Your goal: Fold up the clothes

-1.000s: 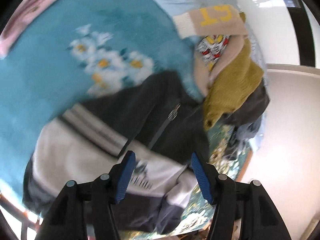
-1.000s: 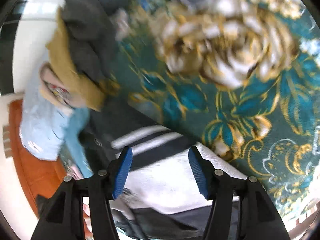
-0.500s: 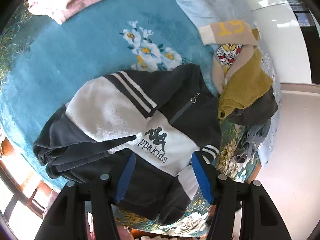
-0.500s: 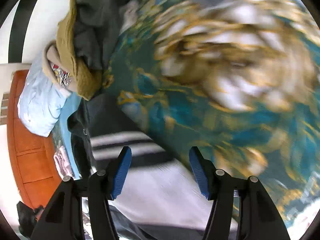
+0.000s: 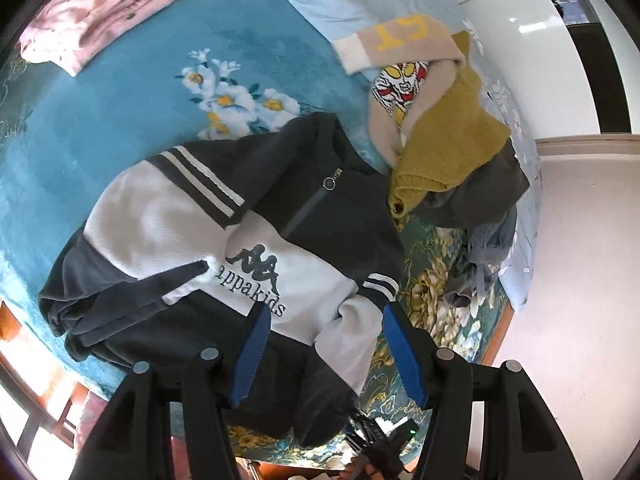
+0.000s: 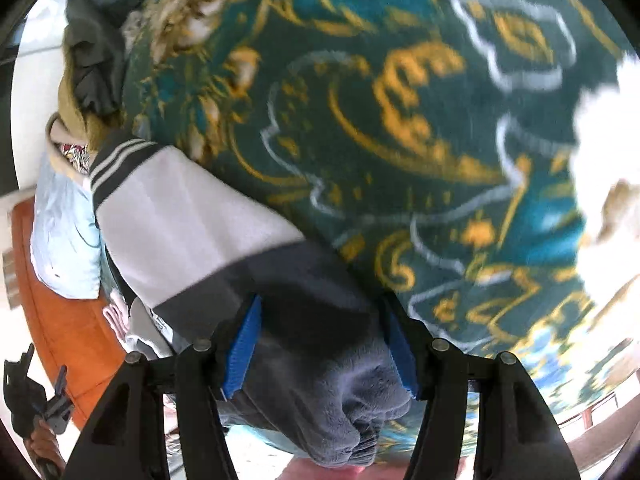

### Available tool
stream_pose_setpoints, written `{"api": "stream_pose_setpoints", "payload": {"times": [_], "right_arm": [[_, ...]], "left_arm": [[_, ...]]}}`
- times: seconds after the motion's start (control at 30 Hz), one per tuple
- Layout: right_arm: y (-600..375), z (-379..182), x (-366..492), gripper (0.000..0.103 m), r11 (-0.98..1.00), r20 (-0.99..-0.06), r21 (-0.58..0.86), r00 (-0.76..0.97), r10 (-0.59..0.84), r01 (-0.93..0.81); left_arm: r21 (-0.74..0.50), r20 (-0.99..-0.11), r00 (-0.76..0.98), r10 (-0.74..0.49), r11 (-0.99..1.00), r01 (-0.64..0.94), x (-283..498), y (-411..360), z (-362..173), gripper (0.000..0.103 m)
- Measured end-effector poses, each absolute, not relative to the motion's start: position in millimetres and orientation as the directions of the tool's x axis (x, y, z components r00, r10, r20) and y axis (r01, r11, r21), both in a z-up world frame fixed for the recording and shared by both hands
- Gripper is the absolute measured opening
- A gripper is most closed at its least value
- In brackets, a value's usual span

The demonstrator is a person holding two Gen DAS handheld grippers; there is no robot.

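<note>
The jacket [image 5: 240, 240] lies on the bed [image 5: 100, 140]. The right gripper [image 6: 320, 344], wide open, straddles its sleeve [image 6: 304, 320]; the left gripper [image 5: 324, 344] hovers open, empty. Closing too shallow may drop the sleeve.

Right wrist view was smeared w/ motion blur, so the bedspread [image 6: 420, 120] pattern was mush. The jacket [image 5: 256, 240] hem ran behind the left gripper [image 5: 324, 344] fingers, and its cuff [image 6: 352, 412] filled the right gripper [image 6: 320, 344], contact unclear tbh.
</note>
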State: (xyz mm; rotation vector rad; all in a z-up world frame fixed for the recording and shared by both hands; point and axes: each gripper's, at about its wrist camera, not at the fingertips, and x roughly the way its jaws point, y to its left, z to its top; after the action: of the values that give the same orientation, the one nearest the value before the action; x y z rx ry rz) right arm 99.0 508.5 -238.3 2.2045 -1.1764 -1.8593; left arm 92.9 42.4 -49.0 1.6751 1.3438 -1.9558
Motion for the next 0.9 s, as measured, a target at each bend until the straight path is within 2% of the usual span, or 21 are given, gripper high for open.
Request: {"api": "stream_pose_setpoints", "payload": {"times": [0.03, 0.07, 0.1, 0.13, 0.17, 0.33, 0.53, 0.77, 0.83, 0.9], "right_arm": [[506, -238, 98, 0.064, -0.722, -0.839, 0.464, 0.005, -0.544, -0.514], [503, -237, 95, 0.06, -0.729, -0.845, 0.453, 0.014, -0.535, -0.513], [501, -237, 93, 0.052, -0.735, -0.85, 0.44, 0.026, -0.527, -0.516], [500, -236, 91, 0.018, -0.738, -0.851, 0.434, 0.033, -0.524, -0.517], [499, -234, 88, 0.01, -0.738, -0.85, 0.433, 0.038, -0.525, -0.517], [499, -200, 63, 0.009, -0.819, -0.889, 0.398, 0.044, -0.455, -0.414], [559, -135, -7, 0.01, -0.943, -0.984, 0.172, -0.086, -0.154, -0.284], [579, -123, -54, 0.01, -0.975, -0.997, 0.052, -0.071, -0.038, -0.215], [578, -123, -57, 0.014, -0.975, -0.997, 0.028, -0.074, -0.011, -0.221], [580, -113, -57, 0.025, -0.972, -0.994, 0.018, -0.107, 0.007, -0.236]], "left_arm": [[-0.477, -0.875, -0.316, 0.366, -0.55, 0.685, 94, 43, -47, 0.063], [-0.474, -0.877, -0.316, 0.361, -0.551, 0.687, 95, 43, -45, 0.063], [-0.475, -0.877, -0.319, 0.359, -0.546, 0.69, 97, 42, -44, 0.063], [-0.476, -0.876, -0.321, 0.359, -0.541, 0.693, 98, 42, -42, 0.063], [-0.477, -0.875, -0.324, 0.358, -0.536, 0.696, 100, 41, -40, 0.063], [-0.485, -0.872, -0.345, 0.348, -0.521, 0.702, 105, 36, -30, 0.063], [-0.484, -0.874, -0.369, 0.315, -0.51, 0.711, 119, 20, -20, 0.063], [-0.449, -0.893, -0.366, 0.262, -0.465, 0.762, 151, -16, -27, 0.063], [-0.439, -0.898, -0.364, 0.248, -0.445, 0.78, 163, -30, -32, 0.063], [-0.428, -0.903, -0.36, 0.233, -0.431, 0.795, 174, -41, -38, 0.063]]}}
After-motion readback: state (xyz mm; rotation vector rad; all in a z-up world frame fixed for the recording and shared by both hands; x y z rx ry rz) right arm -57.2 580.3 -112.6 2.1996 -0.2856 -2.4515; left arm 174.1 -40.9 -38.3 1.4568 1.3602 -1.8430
